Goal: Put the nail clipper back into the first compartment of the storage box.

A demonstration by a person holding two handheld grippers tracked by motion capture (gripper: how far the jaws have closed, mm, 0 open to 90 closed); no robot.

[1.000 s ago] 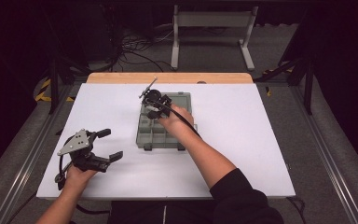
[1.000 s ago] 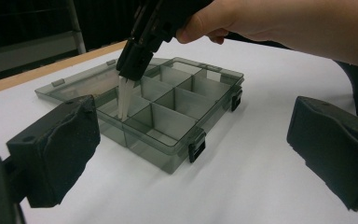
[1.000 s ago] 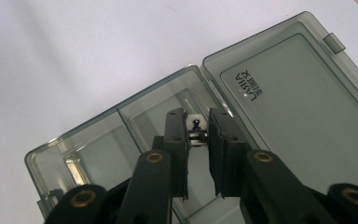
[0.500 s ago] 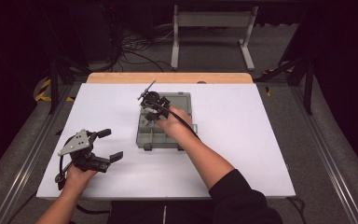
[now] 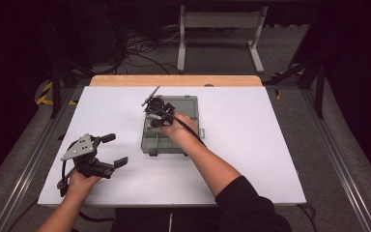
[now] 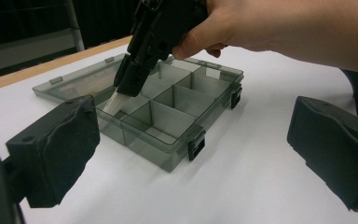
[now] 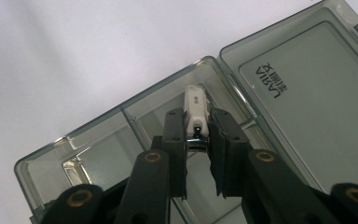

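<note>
Holding a small white nail clipper (image 7: pixel 196 111) between the pads of my right hand-held gripper (image 7: pixel 198 140), I hang it over a corner compartment of the open grey organiser box (image 5: pixel 193 108), next to the hinge where the clear lid (image 7: pixel 307 88) lies folded back flat on the tabletop (image 5: pixel 251 145). The jaws stand nearly together, pressing on the clipper's two flat sides near its metal end, and the white body sticks out past the tips and points down into the compartment; from the left gripper view the white tip (image 6: pixel 113 103) sits at about the rim of the box. I judge the clipper light and rigid, with smooth plastic and polished metal that would slip under a loose pinch, so a hold across the flat faces, well back from the end, looks safest. Thin divider walls in the box seem stiff but could be knocked if I come down skewed. My left hand-held gripper (image 5: pixel 107 151) rests on the tabletop, well apart from the box, jaws wide and holding nothing.
</note>
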